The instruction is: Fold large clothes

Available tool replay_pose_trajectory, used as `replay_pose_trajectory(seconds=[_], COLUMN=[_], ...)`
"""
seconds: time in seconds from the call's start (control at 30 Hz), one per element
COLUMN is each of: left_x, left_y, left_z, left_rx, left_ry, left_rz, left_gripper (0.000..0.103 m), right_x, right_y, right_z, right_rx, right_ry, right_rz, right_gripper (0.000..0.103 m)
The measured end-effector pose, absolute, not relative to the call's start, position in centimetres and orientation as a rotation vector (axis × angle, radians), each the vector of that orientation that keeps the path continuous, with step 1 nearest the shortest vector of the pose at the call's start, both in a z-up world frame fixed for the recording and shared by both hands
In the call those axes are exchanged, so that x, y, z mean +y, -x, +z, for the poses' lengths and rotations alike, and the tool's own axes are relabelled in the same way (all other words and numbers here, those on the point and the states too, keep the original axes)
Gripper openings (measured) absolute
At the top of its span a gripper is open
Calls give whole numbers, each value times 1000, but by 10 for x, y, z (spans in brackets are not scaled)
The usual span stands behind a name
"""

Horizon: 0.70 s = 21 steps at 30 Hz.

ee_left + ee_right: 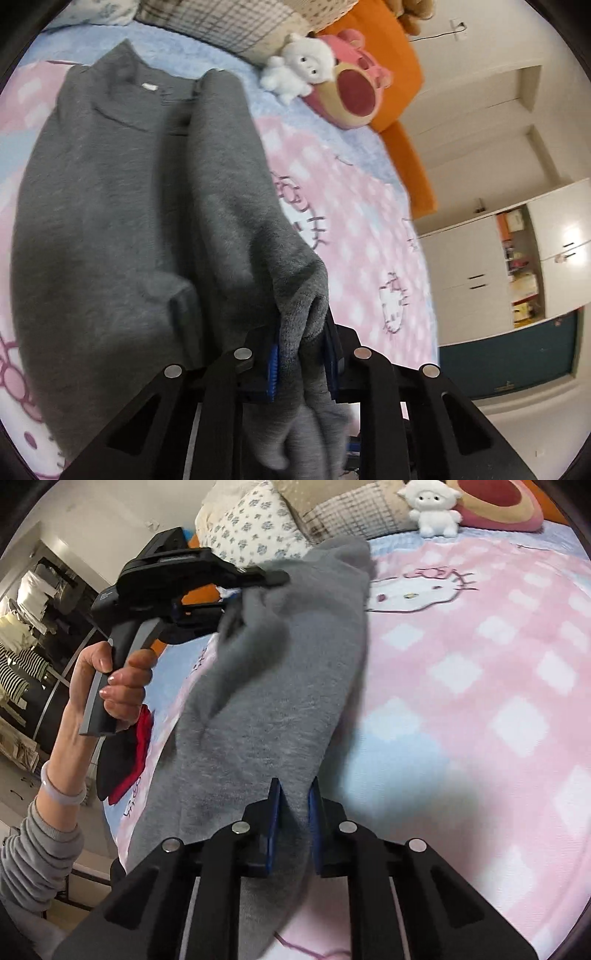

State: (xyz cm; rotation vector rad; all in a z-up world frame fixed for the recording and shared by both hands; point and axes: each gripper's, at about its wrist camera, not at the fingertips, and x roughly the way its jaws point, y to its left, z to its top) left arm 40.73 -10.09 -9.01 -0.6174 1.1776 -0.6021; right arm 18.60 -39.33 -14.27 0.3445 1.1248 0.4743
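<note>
A large grey sweater (129,206) lies on the pink cartoon-print blanket (351,206), collar and white label at the far end. My left gripper (301,358) is shut on a bunched fold of its near edge, which hangs down between the blue pads. In the right wrist view the same sweater (280,686) stretches away from me, lifted on its left side. My right gripper (294,805) is shut on its near hem. The left gripper (236,590), held by a person's hand (122,686), pinches the sweater's far left part.
A white plush toy (295,66), a pink round cushion (351,96) and an orange pillow (388,55) sit at the head of the bed beside checked and floral pillows (251,528). A red and black garment (125,746) lies at the bed's left edge. White wardrobes (476,258) stand beyond.
</note>
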Motion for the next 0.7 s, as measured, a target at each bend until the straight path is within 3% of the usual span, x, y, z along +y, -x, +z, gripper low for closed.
replay_pose_trajectory(seconds=[0.27,0.33,0.4,0.5,0.63,0.67,0.7], left_x=[-67,-61,-66,-69,-66,-67,-69], left_y=[-418,-419,-417,-412,-410,-413,-417], left_z=[-158,-165,-155,-128,-81,-70,-64], left_rx=[1269,1264,1248,1208,1129,1110,1103], left_ry=[635,693,652,618,524,509,502], left_rz=[-520,-540,-549,-560,-518,-510,-501], left_gripper=[23,23,25,32,38,38,38], right_x=[-393,-382,-373,-364,-343,-337,-331], right_y=[-182,-180,-179,-156,-123,-120,-120], right_z=[-162,-159,-149,-112,-96,-103,-115], right_rx=[1121,1105,1094,958,887,904,934], right_ry=[-334,-269,-212,-152,-99,-89,-97], right_rz=[441,439,415,400,445,434,426], right_gripper=[15,20,43,49,40,24,17])
